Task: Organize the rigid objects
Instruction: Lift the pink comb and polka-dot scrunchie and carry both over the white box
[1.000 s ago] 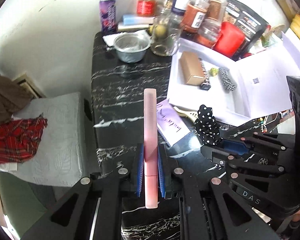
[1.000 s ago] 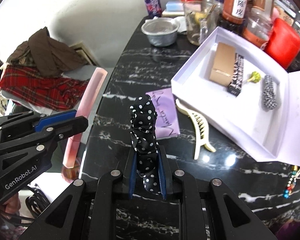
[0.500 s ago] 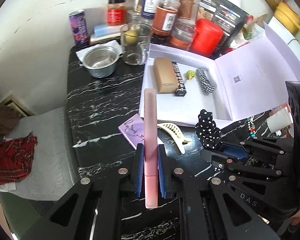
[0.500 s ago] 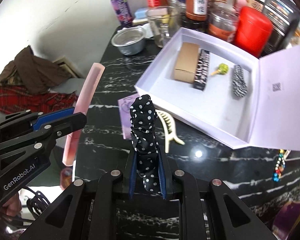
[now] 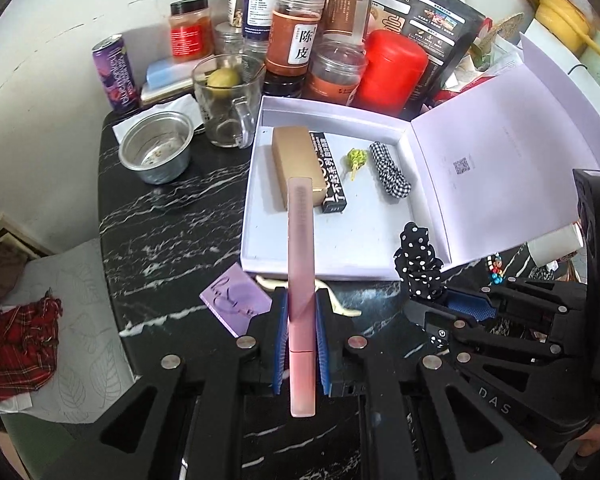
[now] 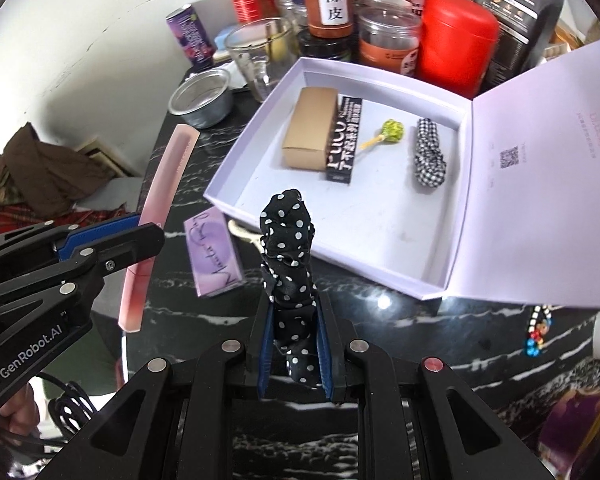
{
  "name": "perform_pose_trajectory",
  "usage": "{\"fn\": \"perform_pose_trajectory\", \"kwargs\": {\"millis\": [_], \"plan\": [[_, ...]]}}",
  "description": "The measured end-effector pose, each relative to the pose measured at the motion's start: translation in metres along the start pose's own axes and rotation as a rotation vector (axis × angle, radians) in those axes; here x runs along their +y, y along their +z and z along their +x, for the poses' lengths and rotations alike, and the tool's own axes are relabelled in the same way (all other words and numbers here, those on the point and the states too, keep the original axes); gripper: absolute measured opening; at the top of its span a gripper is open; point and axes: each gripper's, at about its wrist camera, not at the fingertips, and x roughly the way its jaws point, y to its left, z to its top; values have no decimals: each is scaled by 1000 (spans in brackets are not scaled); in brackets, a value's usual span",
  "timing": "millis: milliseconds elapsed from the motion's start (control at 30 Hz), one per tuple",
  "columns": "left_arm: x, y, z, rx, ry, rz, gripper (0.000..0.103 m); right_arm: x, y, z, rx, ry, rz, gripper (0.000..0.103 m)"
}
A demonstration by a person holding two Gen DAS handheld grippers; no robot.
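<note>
My left gripper (image 5: 301, 312) is shut on a long pink comb (image 5: 300, 248) whose far end reaches over the open white box (image 5: 252, 216). It also shows in the right wrist view (image 6: 162, 196). My right gripper (image 6: 294, 320) is shut on a black polka-dot scrunchie (image 6: 290, 248), held just in front of the box's near wall (image 6: 340, 256). The box holds a tan carton (image 6: 310, 134), a black carton (image 6: 344, 140), a green hair pin (image 6: 392, 130) and a checked scrunchie (image 6: 430, 154).
A cream claw clip (image 5: 340, 304) and a purple card (image 6: 212, 254) lie on the black marble table (image 5: 160, 220) before the box. A metal bowl (image 5: 156, 152), glass mug (image 5: 224, 100), can, jars and a red canister (image 6: 454, 36) crowd the back. A bead bracelet (image 6: 538, 330) lies right.
Both grippers have moved forward and to the right toward the box. The comb's tip now hangs over the box instead of the bare table. Both grips are unchanged.
</note>
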Motion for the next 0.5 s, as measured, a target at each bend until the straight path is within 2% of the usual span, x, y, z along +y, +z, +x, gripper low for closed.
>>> {"fn": "perform_pose_trajectory", "kwargs": {"millis": [500], "plan": [[-8, 58, 19, -37, -14, 26, 13, -26, 45, -1, -46, -37, -1, 19]]}}
